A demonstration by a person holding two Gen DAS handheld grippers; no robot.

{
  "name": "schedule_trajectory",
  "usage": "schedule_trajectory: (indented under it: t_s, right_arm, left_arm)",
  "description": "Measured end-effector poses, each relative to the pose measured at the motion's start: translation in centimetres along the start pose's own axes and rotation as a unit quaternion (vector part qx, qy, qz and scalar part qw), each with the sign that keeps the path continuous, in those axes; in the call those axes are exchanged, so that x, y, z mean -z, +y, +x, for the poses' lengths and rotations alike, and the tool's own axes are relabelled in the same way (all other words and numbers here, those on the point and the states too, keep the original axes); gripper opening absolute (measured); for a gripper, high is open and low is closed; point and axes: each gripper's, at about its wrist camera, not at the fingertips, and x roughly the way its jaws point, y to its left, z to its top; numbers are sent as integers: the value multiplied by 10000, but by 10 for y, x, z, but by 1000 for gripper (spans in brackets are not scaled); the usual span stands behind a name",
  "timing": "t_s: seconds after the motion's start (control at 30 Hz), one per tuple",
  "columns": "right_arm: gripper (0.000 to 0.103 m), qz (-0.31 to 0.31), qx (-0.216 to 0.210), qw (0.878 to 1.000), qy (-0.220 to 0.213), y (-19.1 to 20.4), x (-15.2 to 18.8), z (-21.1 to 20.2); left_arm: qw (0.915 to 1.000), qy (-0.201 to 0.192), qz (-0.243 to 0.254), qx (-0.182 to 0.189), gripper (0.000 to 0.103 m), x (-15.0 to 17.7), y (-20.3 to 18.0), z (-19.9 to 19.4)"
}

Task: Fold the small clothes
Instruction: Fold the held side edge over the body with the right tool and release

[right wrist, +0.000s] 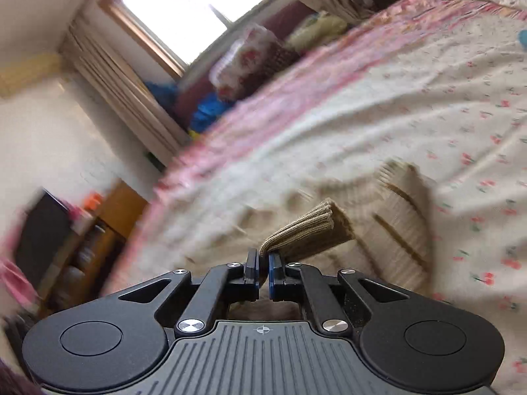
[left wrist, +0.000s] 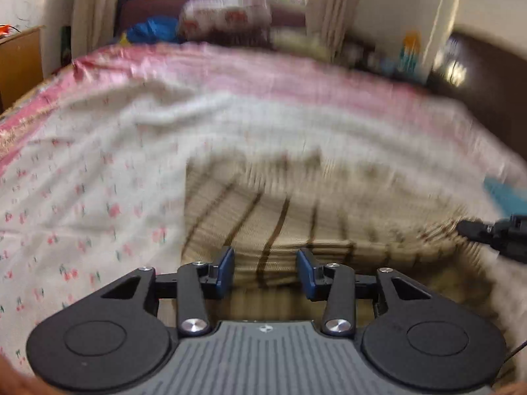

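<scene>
A beige knitted garment with dark stripes (left wrist: 263,210) lies on the cherry-print bed sheet (left wrist: 82,181), blurred by motion. My left gripper (left wrist: 265,260) hovers over its near folded edge with the blue pads (left wrist: 227,266) apart and not pressing on the cloth. My right gripper (right wrist: 262,260) is shut on the garment's ribbed beige hem (right wrist: 309,227), which sticks up past the pads. The rest of the garment (right wrist: 402,204) trails onto the bed. In the left wrist view the right gripper (left wrist: 467,227) comes in from the right at the garment's edge.
Folded bedding and a blue bundle (left wrist: 227,16) are piled at the bed's far end under a window (right wrist: 197,6). A wooden cabinet (left wrist: 19,62) stands at the left, a dark headboard (left wrist: 487,75) at the right. A blue item (left wrist: 504,194) lies on the sheet.
</scene>
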Motion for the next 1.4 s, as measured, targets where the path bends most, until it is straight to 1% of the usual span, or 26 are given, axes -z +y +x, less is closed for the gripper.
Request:
schedule_trajectory:
  t_s: [0.03,0.07,0.1,0.13,0.27,0.43,0.53,0.57,0.63,0.7,0.77,0.83,0.87,0.93,1.03,1.1,1.17,1.23,1.33,1.4]
  right_arm:
    - [7,-21,272,9995,168,-6,3,8]
    - [7,29,436,9984,354,-13,6,16]
    - [7,112,457,9978,467,-18,8,20]
    - [10,173,406,9978,485,-22,10,21]
    - [15,284,293,9987,320,-26,8,12]
    - [17,383,321,9986,160,-29,3,6]
    - [17,489,433,9976,235,-32,2,11]
    - [11,540,435,9972,277,-33,2,13]
    - [7,437,528,9974,200,-31,3,11]
    - [4,249,530,9983,16,-27,5,-1]
    - [3,83,609,9981,-82,-25,7,-6]
    - [2,-45,903,9959,75,-29,7,3]
    - [0,-44,1030,9945,170,-32,8,7]
    - [0,43,991,9949,171,-37,7,6]
    - [11,114,885,9960,48,-35,5,-4]
    - [11,35,834,9965,-56,-31,4,-10]
    - [11,-19,772,9970,-10,-25,0,-7]
    - [12,-67,827,9965,22,-23,-1,-1]
    - [24,-82,948,9954,51,-22,-3,9]
    - [26,-7,946,9954,123,-25,-4,15]
  left_arm:
    - [10000,-42,34,-1,47,4,-1,0]
    - [9999,-80,96,14,48,6,-1,-4]
    - [9999,-64,139,34,48,7,-1,-7]
    - [9999,-54,138,65,48,7,0,-10]
    - [9998,-18,144,109,48,6,3,-18]
    - [9991,-330,-90,262,48,-4,2,-26]
    - [9989,-352,-191,250,48,-9,0,-17]
    - [9990,-335,-199,226,48,-9,0,-14]
    - [9995,-222,-174,119,48,-8,-1,-6]
    - [9999,-47,-93,-16,48,-3,-1,2]
    - [10000,-41,-63,-30,50,1,0,5]
    - [9999,-23,-116,-8,50,1,2,3]
    - [9999,-14,-168,-3,50,-1,3,1]
    - [9999,-27,-141,3,50,-3,2,-3]
    - [10000,-90,-31,10,50,-5,-1,-9]
    - [9999,-156,-39,58,50,-6,-3,-11]
    - [9998,-186,-67,72,50,-7,-5,-10]
    - [9998,-173,-56,86,50,-7,-8,-7]
    - [9999,-112,66,46,50,-4,-11,-1]
    - [9999,-92,64,47,50,-3,-11,0]
